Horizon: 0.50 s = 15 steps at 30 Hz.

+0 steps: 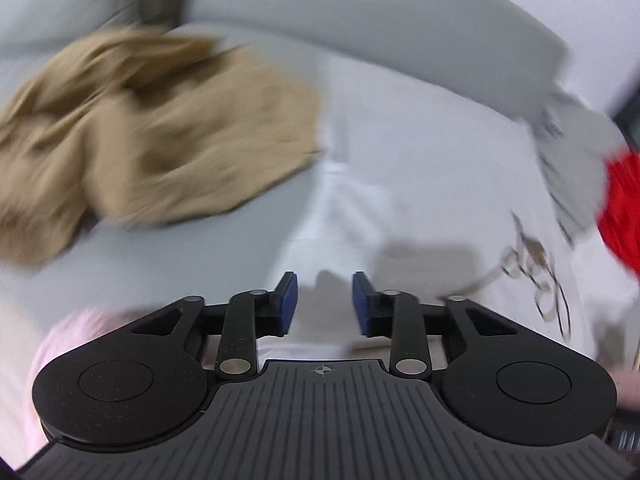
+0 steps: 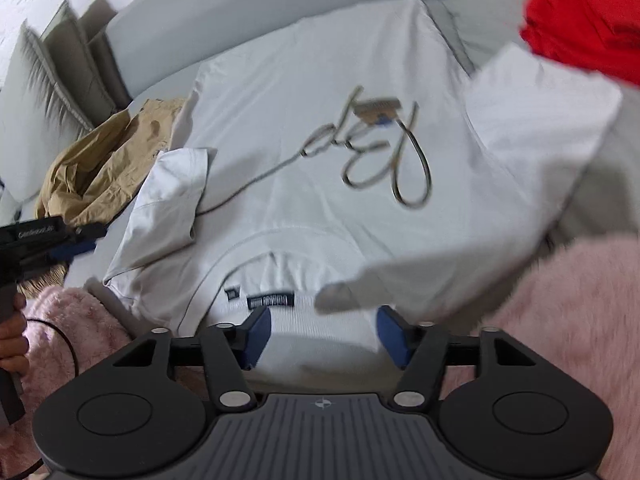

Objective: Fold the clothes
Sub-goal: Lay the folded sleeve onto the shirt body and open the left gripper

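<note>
white tee [image 2: 320, 152] lies flat on the bed [image 1: 224, 248], front up, collar toward the camera, script print [image 2: 372, 152] in the middle. its left-side sleeve [image 2: 172, 196] is already turned in over the body. the right-side sleeve [image 2: 532, 128] looks lifted and partly flipped inward, blurred, not laid down yet. so my read: the sleeve folds are under way, side folds and the final fold-over are all left.

left tongs [image 1: 324, 304]: partly open, blue pads clear of each other, nothing between them, hanging over bare tee cloth near the left side. view is motion-blurred.

right tongs [image 2: 324, 332]: about half open, straddling the collar by the neck label [image 2: 272, 302]. pads stand either side of the ribbed collar; can't see them pinching it, so i judge no grip yet.

counts:
- white tee: 1, in work
- tan garment [image 1: 152, 136]: 1, crumpled, beside the tee on its left, touching its edge, unfolded
- red garment [image 2: 584, 20]: 1, at the far right corner, state unclear
- grey item [image 1: 572, 160]: 1, near the red one, too blurred to name
- pillows [image 2: 52, 76]: 2 or 3 against the headboard, can't tell exactly
- pink fluffy cloth [image 2: 580, 320]: near edge, both sides, likely the person's clothing
- tongs: 2

so at least two more garments are left after this tee.
</note>
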Motion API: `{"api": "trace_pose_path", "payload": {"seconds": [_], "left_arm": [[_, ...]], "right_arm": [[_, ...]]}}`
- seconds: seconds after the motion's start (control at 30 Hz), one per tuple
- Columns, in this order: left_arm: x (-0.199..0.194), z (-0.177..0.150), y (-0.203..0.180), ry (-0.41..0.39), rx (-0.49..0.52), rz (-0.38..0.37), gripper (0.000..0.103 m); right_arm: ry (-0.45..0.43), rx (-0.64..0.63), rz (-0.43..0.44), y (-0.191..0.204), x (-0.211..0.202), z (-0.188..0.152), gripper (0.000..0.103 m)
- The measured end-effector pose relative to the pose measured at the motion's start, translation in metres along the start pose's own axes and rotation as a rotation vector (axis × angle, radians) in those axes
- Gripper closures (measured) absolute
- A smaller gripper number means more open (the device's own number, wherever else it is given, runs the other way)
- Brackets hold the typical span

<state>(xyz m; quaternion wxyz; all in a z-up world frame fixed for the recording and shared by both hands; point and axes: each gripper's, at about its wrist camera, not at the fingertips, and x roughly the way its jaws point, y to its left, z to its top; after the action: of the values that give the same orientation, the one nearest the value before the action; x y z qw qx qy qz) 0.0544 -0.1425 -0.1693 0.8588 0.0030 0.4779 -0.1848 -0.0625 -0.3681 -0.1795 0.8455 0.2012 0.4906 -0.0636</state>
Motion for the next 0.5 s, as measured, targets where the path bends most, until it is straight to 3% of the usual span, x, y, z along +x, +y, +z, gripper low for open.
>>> {"api": "trace_pose_path", "payload": {"seconds": [0.17, 0.23, 0.37, 0.5], "left_arm": [[0.037, -0.008, -0.036, 0.080, 0.173, 0.011, 0.081], [0.051, -0.014, -0.044, 0.130, 0.217, 0.038, 0.076], [0.047, -0.030, -0.048, 0.141, 0.284, 0.065, 0.072], [0.035, -0.039, -0.046, 0.224, 0.316, 0.074, 0.064]], "right_arm": [[-0.059, -0.121, -0.076, 0.012, 0.020, 0.020, 0.058], [-0.037, -0.114, -0.097, 0.008, 0.031, 0.021, 0.057], [0.004, -0.121, -0.125, 0.003, 0.033, 0.007, 0.054], [0.074, -0.088, -0.131, -0.006, 0.021, -0.002, 0.048]]}}
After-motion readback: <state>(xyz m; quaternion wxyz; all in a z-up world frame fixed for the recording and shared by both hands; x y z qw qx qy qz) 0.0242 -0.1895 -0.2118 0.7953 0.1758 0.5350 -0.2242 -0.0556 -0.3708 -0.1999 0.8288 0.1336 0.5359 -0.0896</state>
